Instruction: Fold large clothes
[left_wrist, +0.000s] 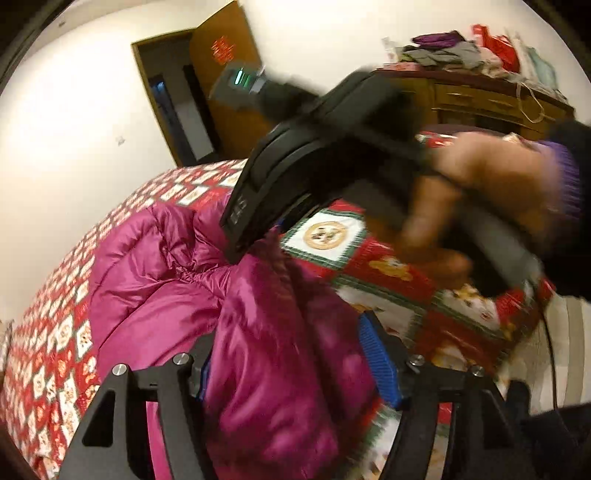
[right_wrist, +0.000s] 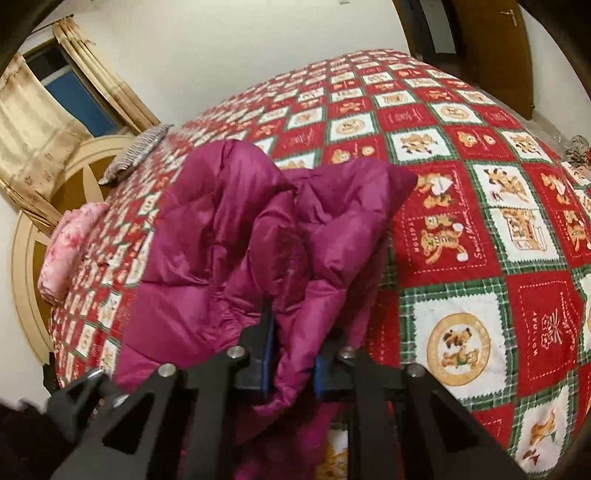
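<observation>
Both grippers clench the shiny magenta padded jacket (right_wrist: 236, 236), which is heaped on the red teddy-bear patchwork bedspread (right_wrist: 461, 229): left gripper (left_wrist: 291, 354) and right gripper (right_wrist: 291, 354), each at six o'clock.

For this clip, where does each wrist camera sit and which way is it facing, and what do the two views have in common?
Left wrist: rides on the left tongs, looking across the magenta puffer jacket toward a doorway and a wooden dresser; the right tongs and right hand cross the view.
Right wrist: rides on the right tongs, looking up the bed toward a pillow and a curtained window; only its own fingers show.
Shared: the jacket and the red patchwork bedspread.
</observation>
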